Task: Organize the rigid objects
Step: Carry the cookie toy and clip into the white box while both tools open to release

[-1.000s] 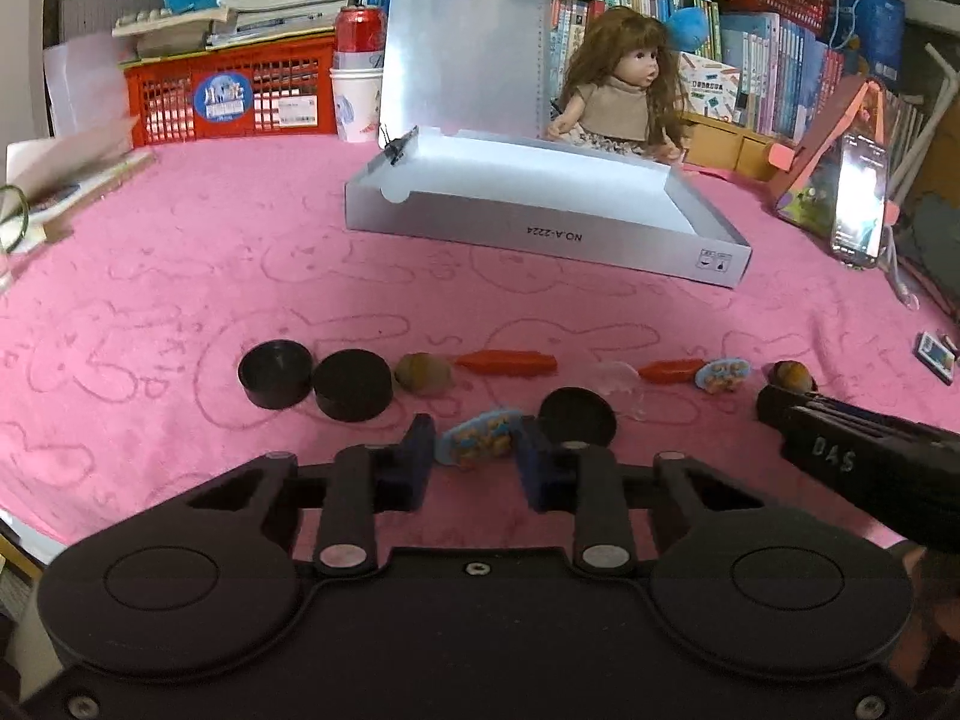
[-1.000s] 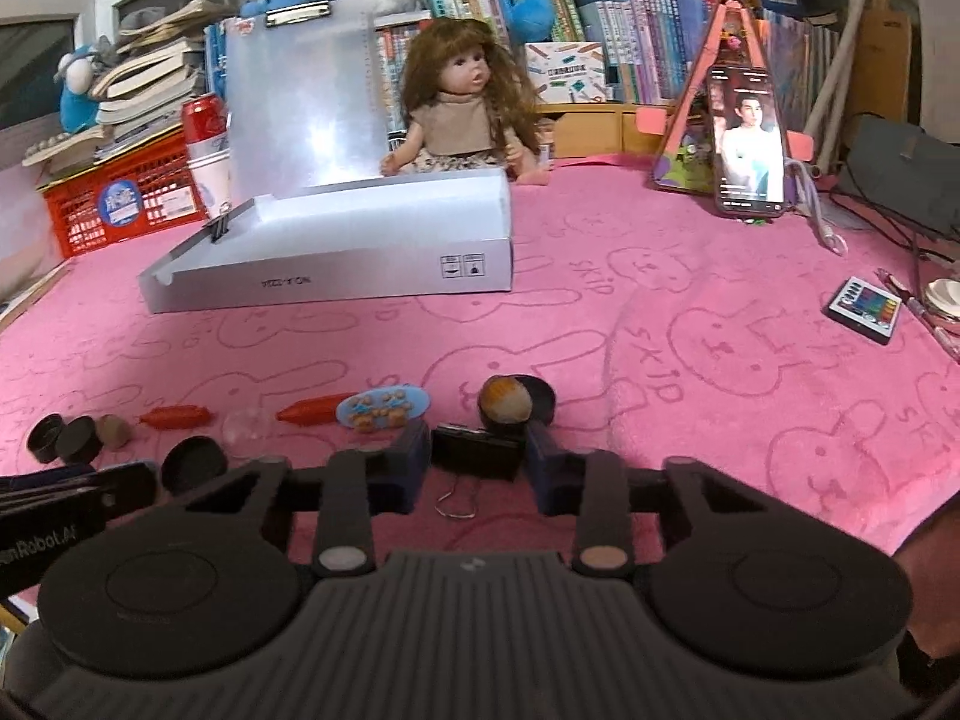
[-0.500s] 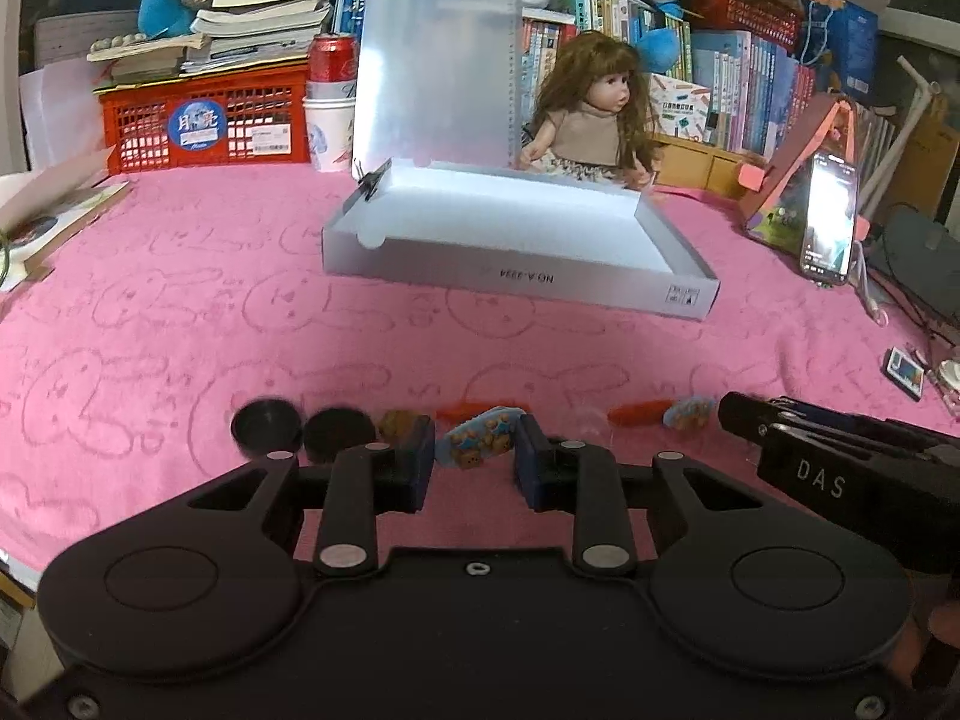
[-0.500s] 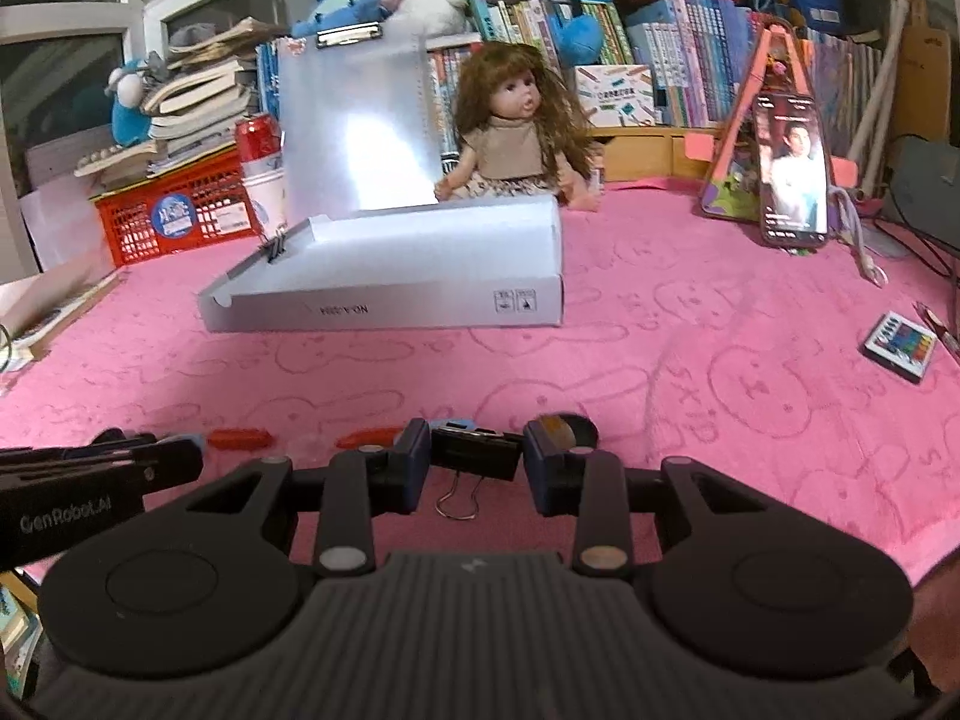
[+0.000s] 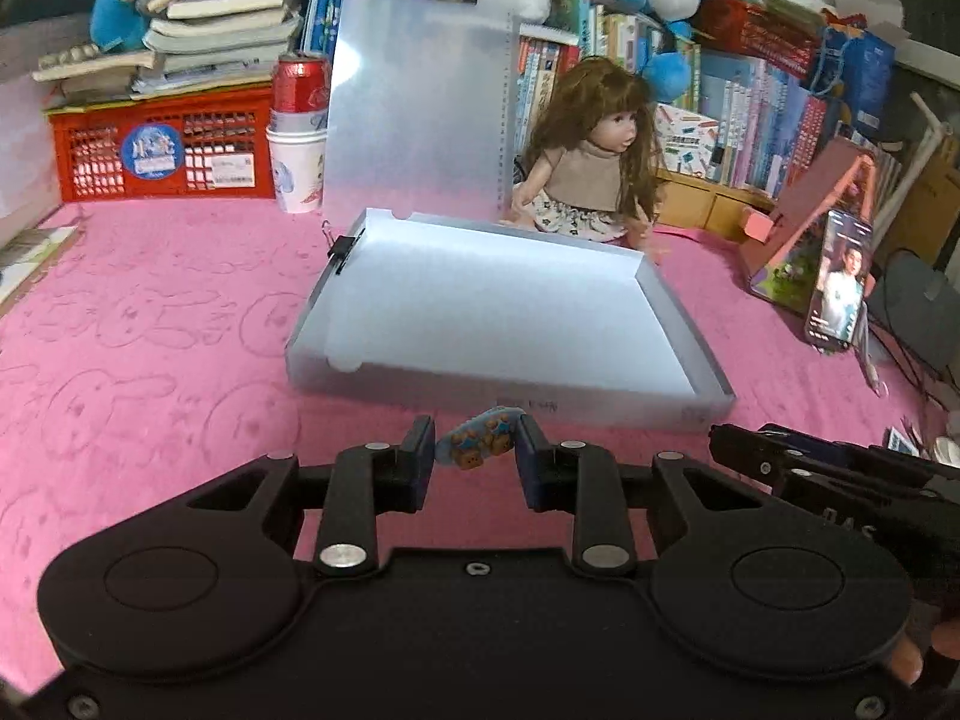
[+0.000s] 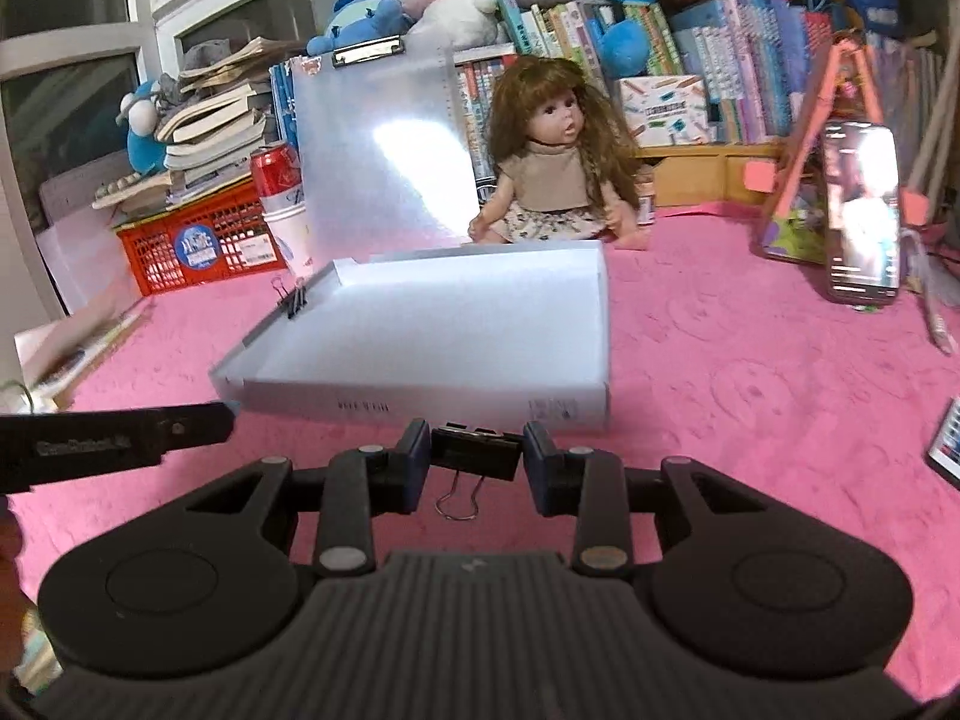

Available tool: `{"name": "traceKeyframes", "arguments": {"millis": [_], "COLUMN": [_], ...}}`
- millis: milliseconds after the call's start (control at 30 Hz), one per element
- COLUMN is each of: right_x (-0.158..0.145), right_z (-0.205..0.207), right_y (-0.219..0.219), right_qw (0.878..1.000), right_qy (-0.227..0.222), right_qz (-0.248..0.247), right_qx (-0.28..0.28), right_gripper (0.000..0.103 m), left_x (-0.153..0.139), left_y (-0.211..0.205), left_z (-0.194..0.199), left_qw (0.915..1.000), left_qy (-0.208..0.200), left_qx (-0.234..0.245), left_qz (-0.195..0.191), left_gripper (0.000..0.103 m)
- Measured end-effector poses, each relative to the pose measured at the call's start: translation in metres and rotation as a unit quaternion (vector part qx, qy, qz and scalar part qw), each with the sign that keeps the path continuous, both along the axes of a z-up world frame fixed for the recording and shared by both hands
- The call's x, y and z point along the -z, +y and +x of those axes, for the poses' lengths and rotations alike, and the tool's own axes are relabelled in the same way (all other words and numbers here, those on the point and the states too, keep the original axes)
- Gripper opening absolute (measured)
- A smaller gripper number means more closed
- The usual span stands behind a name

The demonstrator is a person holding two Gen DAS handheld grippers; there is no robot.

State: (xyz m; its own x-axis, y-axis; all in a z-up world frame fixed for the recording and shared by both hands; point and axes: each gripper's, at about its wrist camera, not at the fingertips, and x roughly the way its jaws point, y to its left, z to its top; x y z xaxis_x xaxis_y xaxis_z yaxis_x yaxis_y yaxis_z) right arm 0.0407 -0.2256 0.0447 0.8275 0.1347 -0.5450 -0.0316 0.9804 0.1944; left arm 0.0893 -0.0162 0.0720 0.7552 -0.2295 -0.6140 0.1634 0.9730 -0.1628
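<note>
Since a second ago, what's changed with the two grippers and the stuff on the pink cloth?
Both grippers lifted off the row of small items and moved toward the grey box, which now looms closer. The left gripper carries the blue bear-print piece, the right gripper the black binder clip; the row has dropped out of view. Unchanged: both grips, the box, its clipped binder clip and the doll.

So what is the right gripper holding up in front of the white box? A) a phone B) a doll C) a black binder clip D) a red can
C: the right gripper is pinching a black binder clip between its fingers, wire loop hanging down, just in front of the white box; the can, doll and phone sit farther back.
</note>
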Motion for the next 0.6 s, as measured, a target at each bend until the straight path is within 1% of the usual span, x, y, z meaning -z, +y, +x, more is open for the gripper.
{"name": "traceKeyframes", "arguments": {"millis": [100, 167, 267, 333, 467, 600], "right_x": [-0.005, -0.007, -0.007, -0.006, 0.000, 0.008], "right_z": [0.025, 0.043, 0.071, 0.088, 0.118, 0.139], "right_y": [-0.005, -0.008, -0.013, -0.015, -0.015, -0.014], "right_qw": [1.000, 0.999, 0.998, 0.998, 0.996, 0.994], "right_qy": [0.012, 0.025, 0.050, 0.062, 0.080, 0.100], "right_qz": [0.007, 0.009, 0.017, 0.016, 0.011, 0.012], "right_qx": [-0.009, -0.018, -0.024, -0.026, -0.034, -0.043], "right_gripper": [0.038, 0.038, 0.038, 0.038, 0.038, 0.038], "left_x": [0.000, 0.000, 0.000, 0.003, 0.015, 0.028], "left_y": [0.002, 0.004, 0.002, -0.001, -0.009, -0.016], "left_z": [0.037, 0.056, 0.082, 0.099, 0.127, 0.144], "left_qw": [0.9993, 0.9989, 0.9988, 0.9982, 0.9968, 0.9960], "left_qy": [0.031, 0.041, 0.046, 0.057, 0.079, 0.088], "left_qx": [0.002, -0.005, -0.006, -0.008, -0.009, -0.014], "left_qz": [-0.018, -0.023, -0.019, -0.015, -0.006, 0.010], "left_gripper": [0.027, 0.027, 0.027, 0.027, 0.027, 0.027]}}
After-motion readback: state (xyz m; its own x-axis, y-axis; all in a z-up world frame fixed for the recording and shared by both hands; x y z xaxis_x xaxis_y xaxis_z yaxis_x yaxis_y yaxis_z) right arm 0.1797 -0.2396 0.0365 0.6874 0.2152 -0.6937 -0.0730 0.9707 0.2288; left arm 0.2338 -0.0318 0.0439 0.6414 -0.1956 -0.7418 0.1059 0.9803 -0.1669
